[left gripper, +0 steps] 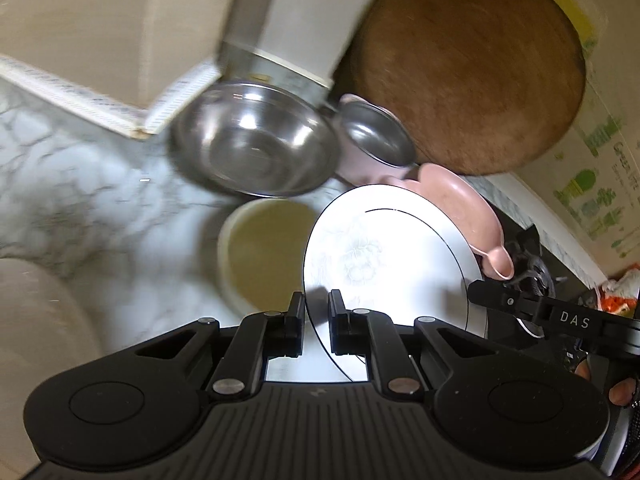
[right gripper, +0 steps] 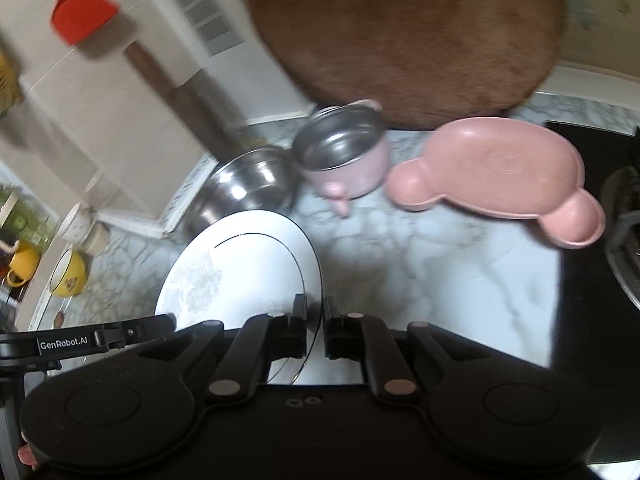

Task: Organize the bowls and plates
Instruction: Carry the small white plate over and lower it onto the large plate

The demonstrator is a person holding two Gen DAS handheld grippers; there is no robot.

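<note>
Legible markings, by view.

Left wrist view: "DAS" in pale capitals on the black arm of the right gripper (left gripper: 476,292). A cardboard box (left gripper: 608,168) at the right edge carries green print; the word "Green" can be read, the remainder is illegible.

Right wrist view: "GenRobot.AI" in white on the black arm of the left gripper (right gripper: 170,320).
</note>
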